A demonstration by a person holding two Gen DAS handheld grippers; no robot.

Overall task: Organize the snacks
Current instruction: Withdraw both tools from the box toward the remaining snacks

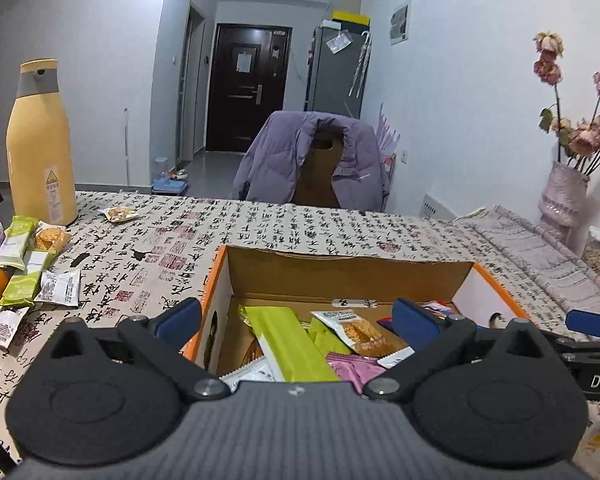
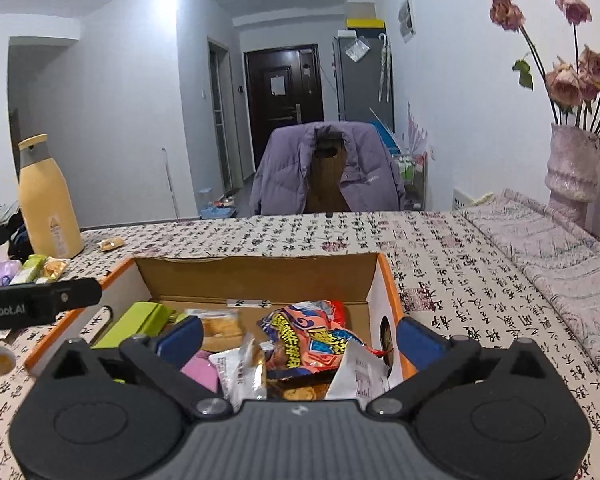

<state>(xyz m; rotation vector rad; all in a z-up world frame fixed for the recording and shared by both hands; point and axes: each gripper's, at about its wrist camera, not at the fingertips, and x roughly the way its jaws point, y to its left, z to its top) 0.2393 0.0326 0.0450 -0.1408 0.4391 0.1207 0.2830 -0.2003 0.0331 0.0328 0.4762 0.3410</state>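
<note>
Snacks lie heaped in cardboard box (image 2: pixel 256 276) on table (image 1: pixel 300 220): long green bar (image 1: pixel 290 346) w/ long axis running front-to-back, orange bag (image 2: pixel 312 340) at right. More packets (image 1: pixel 36 264) loose at table's left by yellow bottle (image 1: pixel 40 144). Left gripper (image 1: pixel 298 318) & right gripper (image 2: pixel 300 338) both over box, jaws wide apart, nothing held.

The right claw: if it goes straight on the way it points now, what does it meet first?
Most likely the orange snack bag lying in the cardboard box, just ahead of the open right claw; depth is unclear.
</note>
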